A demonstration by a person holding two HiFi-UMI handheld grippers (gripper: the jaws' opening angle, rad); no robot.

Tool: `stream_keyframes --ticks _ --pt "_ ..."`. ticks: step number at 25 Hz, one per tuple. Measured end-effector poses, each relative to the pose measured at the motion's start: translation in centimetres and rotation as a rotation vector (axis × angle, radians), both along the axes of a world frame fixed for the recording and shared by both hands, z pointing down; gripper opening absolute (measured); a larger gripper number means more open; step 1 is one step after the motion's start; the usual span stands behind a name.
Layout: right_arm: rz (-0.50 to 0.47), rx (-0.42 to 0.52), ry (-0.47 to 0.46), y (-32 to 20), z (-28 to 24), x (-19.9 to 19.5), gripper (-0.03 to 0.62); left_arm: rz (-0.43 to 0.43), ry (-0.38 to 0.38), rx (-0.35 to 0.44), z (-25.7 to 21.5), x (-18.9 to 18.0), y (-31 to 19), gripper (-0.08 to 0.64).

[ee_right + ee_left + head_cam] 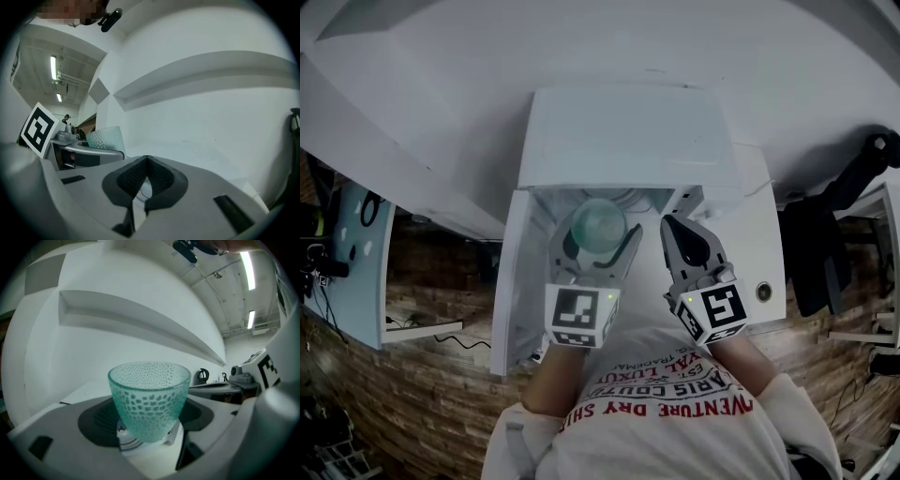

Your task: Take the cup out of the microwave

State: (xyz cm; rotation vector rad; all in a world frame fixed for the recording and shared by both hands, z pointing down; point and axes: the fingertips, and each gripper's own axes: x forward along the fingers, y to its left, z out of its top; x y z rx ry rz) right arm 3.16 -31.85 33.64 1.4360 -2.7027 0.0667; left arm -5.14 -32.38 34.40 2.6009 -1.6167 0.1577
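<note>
My left tool is spread wide and pinching the cup, a pad on either side of its lower wall. Looking along the jaws in the left gripper view, the cup is a dimpled blue-green glass. It sits dead centre between them, upright with the rim on top, and nothing but the tool is under it. My right tool hangs just beside it on the right, jaws pressed together on nothing. Its own view shows the pads meeting at their tips.

From above, the cup is at the mouth of the microwave, right at the front edge of the open cavity. Behind the cup in the left gripper view I see a white wall with a long ledge, not the oven's inside. So I judge the cup is already lifted out and carried in front of the opening.

What the coming move turns on is where the free room lies. The door stands swung out on the left, close by my left tool, so that side is shut off. The open ways are straight back toward me and over to the right, where bare table shows beside the microwave. The right tool is nearer that patch, but the cup is in the left one, so the right would have to give way first. The cup's axis is vertical, and I would keep it so and keep the pinch steady, since the smooth, tapering glass could slide down through the pads.
</note>
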Motion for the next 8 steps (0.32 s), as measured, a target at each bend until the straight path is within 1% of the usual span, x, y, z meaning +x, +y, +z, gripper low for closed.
stream_keyframes --ticks 8 --pt "0.021 -0.011 0.001 -0.03 0.80 0.99 0.005 0.012 -0.003 -0.015 0.69 0.88 -0.01 0.368"
